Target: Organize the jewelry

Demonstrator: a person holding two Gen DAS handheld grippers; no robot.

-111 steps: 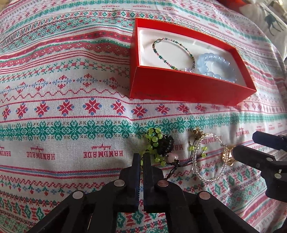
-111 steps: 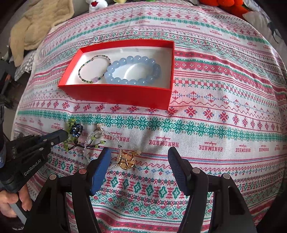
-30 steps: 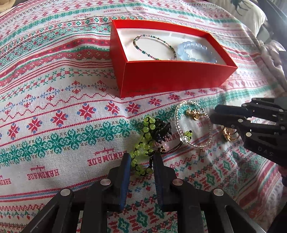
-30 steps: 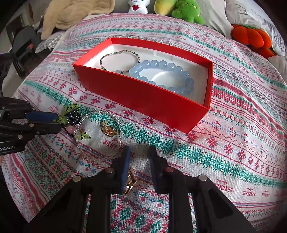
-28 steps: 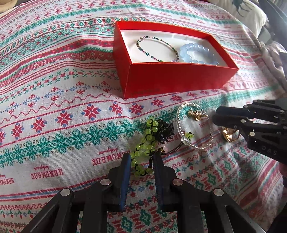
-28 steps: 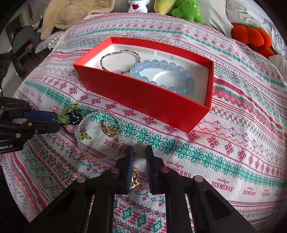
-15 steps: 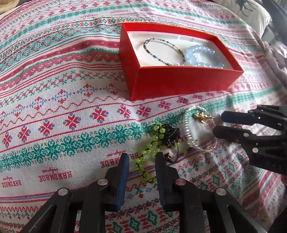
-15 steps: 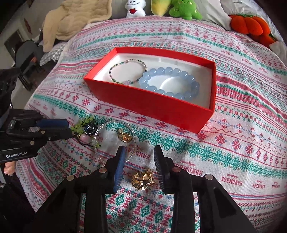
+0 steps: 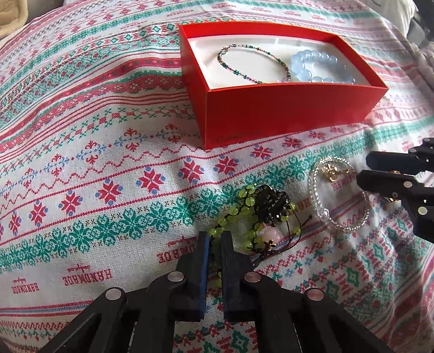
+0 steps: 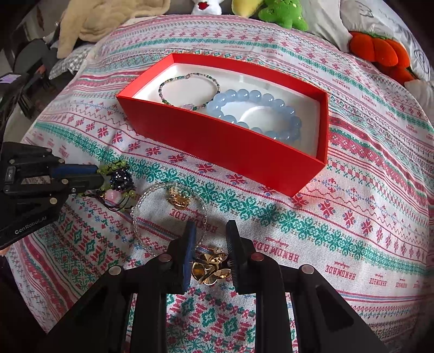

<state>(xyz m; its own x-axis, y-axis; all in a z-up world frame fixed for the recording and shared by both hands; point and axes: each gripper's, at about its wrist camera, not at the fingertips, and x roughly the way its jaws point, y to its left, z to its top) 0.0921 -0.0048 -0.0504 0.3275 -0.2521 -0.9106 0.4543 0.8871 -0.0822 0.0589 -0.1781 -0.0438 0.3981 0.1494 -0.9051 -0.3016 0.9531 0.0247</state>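
A red box [image 9: 284, 114] [image 10: 217, 141] holds a blue bead bracelet [image 9: 322, 68] [image 10: 257, 97] and a thin beaded bracelet [image 9: 252, 59] [image 10: 190, 89]. In front of it, a green bead bracelet [image 9: 244, 201] [image 10: 114, 167] with a dark cluster lies on the cloth. My left gripper [image 9: 214, 237] [image 10: 101, 174] is shut on its green strand. Beside it lies a clear bead bracelet [image 9: 344, 229] [image 10: 134, 214] with a gold charm [image 9: 332, 171] [image 10: 179, 201]. My right gripper [image 10: 210, 225] [image 9: 364, 169] is closing. A gold ornament [image 10: 210, 268] lies on the cloth between its pads.
A patterned knitted cloth [image 9: 108, 190] covers the soft, rounded surface. At the back are a green plush toy [image 10: 282, 10], an orange plush [image 10: 379, 51] and a beige blanket [image 10: 108, 19]. The cloth drops away at the left edge in the right wrist view.
My left jaws, apart around the green strand before, have closed on it. My right jaws widened, leaving the gold ornament on the cloth, and have since narrowed around it.
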